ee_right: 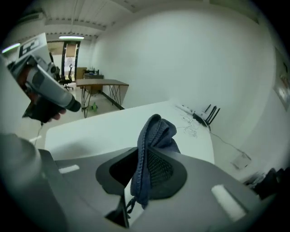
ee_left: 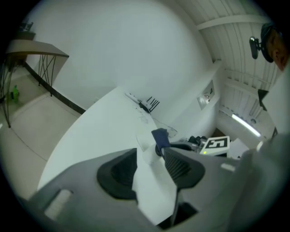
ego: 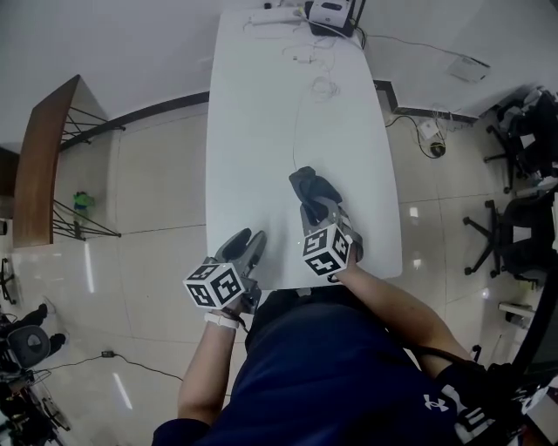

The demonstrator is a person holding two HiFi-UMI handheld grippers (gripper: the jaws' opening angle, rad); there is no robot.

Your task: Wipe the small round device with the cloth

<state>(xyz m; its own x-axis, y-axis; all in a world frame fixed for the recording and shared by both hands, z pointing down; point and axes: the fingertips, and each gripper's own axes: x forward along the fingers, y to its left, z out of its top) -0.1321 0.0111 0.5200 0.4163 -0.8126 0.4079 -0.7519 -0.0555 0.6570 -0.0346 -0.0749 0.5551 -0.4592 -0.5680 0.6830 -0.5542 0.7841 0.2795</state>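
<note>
I am holding the right gripper (ego: pixel 324 212) clamped on the crumpled dark blue-grey knitted cloth (ee_right: pixel 156 131). One fold is pinched between the pads and the rest is bunching out past the tips. The left gripper (ego: pixel 248 237) is hanging over the near edge of the long white rounded table (ego: pixel 261 131), with its jaws spread and only bare tabletop between them.

I am not finding the small round device with any certainty. In the left gripper view a pale rounded shape (ee_left: pixel 145 142) is sitting just beside the cloth's tip, and that may be it, white on white.

To wipe well, I am judging that the free gripper should be steadying the device. The cloth's loose bunch, not the hard jaw tips, should be rubbing it in light strokes, with a firm pinch on the fabric.

Farther up, a thin white cable (ego: pixel 324 87) is looping toward a black router with upright antennas (ego: pixel 336 13) at the far end.

For writing, I am seeing only black-and-white square patterns on the marker cubes (ego: pixel 329 253) and a white emblem (ego: pixel 433 402) on the person's dark sleeve. No words are reading clearly.
</note>
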